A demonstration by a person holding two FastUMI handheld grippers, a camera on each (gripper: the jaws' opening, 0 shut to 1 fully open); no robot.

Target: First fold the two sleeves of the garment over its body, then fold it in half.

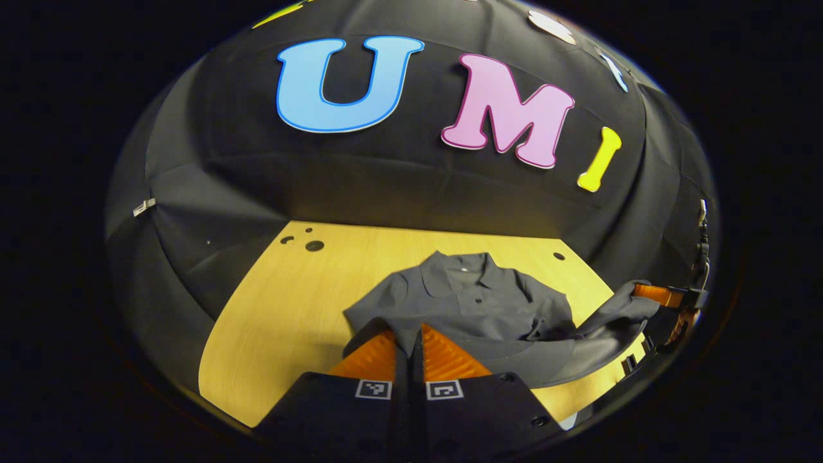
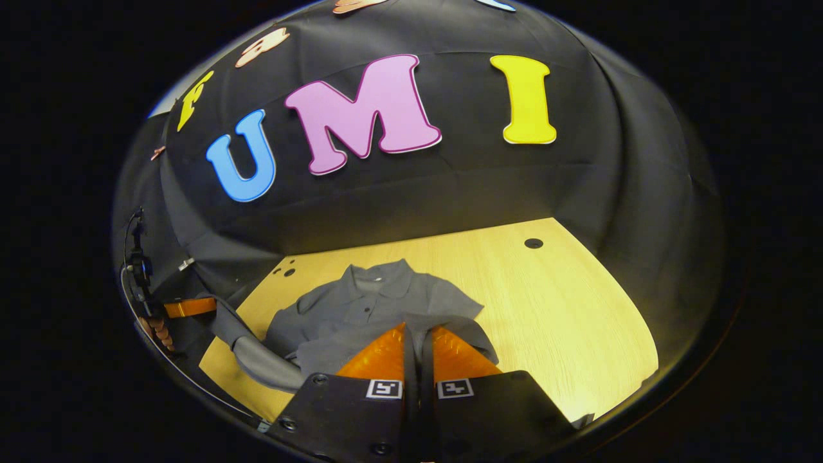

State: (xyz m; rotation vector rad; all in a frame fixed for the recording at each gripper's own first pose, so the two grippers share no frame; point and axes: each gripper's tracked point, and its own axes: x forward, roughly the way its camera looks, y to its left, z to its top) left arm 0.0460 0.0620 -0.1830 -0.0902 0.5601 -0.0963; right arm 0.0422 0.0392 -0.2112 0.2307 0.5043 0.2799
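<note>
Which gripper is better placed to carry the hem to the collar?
Right, narrowly: right gripper and left gripper both pinch the hem of the shirt, but the collar sits nearer ahead of the right one. Better moved together.

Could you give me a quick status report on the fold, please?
Left gripper and right gripper: jaws shut on the grey polo shirt, hem lifted off the wooden table. Collar end lies flat. Nothing in the way.
</note>
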